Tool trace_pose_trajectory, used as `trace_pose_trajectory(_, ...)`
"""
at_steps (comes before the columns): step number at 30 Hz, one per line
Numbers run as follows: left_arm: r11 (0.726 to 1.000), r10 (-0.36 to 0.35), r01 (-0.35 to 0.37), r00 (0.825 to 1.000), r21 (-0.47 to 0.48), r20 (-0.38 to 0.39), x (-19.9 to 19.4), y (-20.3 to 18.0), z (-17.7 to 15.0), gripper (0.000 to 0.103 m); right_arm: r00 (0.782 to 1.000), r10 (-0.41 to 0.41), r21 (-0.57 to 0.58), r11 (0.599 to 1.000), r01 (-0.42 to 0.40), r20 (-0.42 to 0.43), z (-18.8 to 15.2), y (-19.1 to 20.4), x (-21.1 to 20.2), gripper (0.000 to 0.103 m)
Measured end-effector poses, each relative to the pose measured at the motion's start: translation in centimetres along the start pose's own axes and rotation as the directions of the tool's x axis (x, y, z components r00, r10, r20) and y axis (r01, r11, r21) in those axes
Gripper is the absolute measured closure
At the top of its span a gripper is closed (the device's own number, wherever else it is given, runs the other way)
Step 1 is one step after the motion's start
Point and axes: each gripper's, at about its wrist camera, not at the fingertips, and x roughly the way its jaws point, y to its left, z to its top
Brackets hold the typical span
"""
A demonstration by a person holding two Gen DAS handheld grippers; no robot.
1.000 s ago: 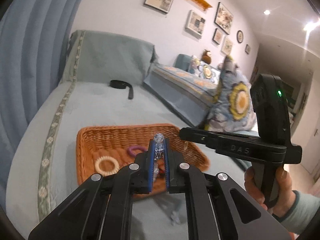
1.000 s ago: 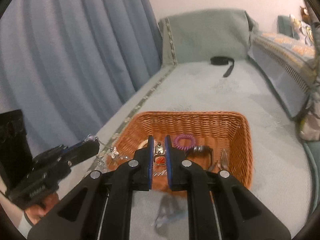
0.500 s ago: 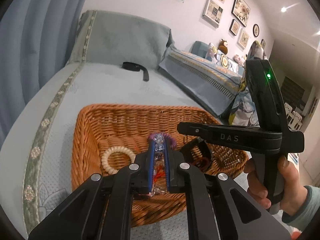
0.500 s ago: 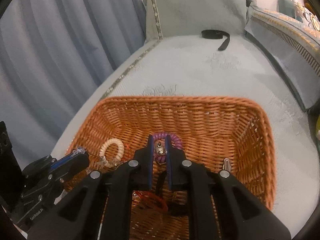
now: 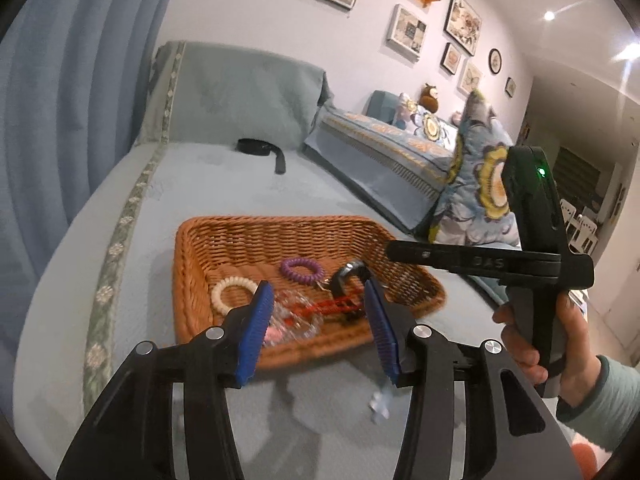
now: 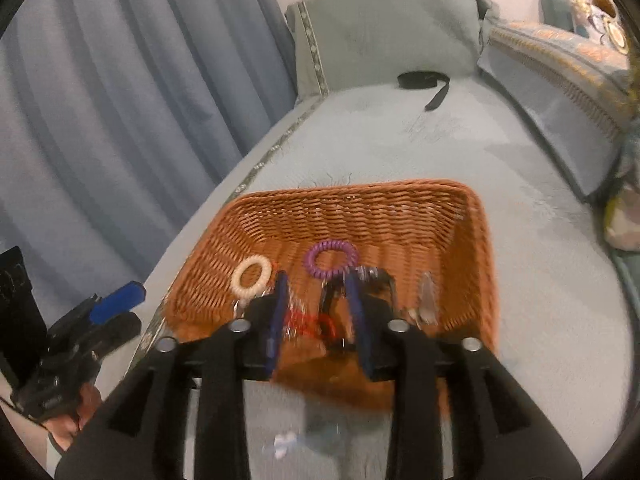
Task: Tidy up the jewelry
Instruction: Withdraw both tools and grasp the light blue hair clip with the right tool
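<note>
Only readable writing is "DAS" on the black bar of the right gripper [image 5: 404, 254], and it's showing mirrored in the left wrist view, right of centre. There's a green light glowing on the housing above it, and a hand [image 5: 536, 344] in a pale green sleeve is wrapping around the handle at lower right.

Both sets of jaws have just been opening. The left gripper [image 5: 318, 322] is sitting with its ribbed blue pads spread apart and nothing pinched between them; through the gap you're seeing into the wicker basket [image 5: 276, 228]. Same with the right gripper in its own view [image 6: 318, 312]: pads apart, not clamping anything.

The jewelry is lying in the basket, mid-frame on the pale blue-green bedspread [image 5: 224, 184]: a cream coil bracelet [image 5: 234, 294] at the left, a purple coil bracelet [image 5: 301, 269] behind it, a red cord piece [image 5: 324, 307], a clear crystal-looking bit [image 5: 296, 316] that's too blurry to make out, and a dark curved piece [image 5: 346, 274]. In the right wrist view a small silvery clip [image 6: 426, 296] is sitting at the basket's right side.

A small pale blurry thing [image 5: 380, 402] is lying on the bedspread just in front of the basket. A black strap [image 5: 262, 150] is lying far back near the headboard cover, blue curtains [image 5: 76, 92] are hanging at left, and framed pictures [image 5: 464, 24] are filling the wall upper right.
</note>
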Motion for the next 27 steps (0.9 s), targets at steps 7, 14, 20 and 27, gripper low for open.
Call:
trace_pose_trajectory(7,0.999,-0.012,0.012,1.0,-0.047,0.003,-5.1,-2.7,-4.2,0.051,1.0,0.002,0.008,1.0,-0.002,0.0,-5.4,1.4,-4.2,0.054)
trace_pose_trajectory(14,0.987,-0.007,0.004,1.0,-0.16,-0.017,-6.9,-3.0,-9.5,0.05,0.996,-0.012,0.05,0.999,0.016,-0.089,-11.7,1.4,-3.0,0.054)
trace_pose_trajectory(20,0.989,0.026,-0.034,0.998,-0.145,-0.057,-5.8,-3.0,-11.0,0.05,0.991,-0.039,0.076,0.996,0.049,-0.13,-14.2,1.0,-1.0,0.055)
trace_pose_trajectory(27,0.986,0.094,-0.104,0.993,-0.128,-0.077,-4.7,-2.8,-11.5,0.05,0.988,-0.072,0.046,0.996,0.079,-0.136,-13.7,2.2,1.0,0.063)
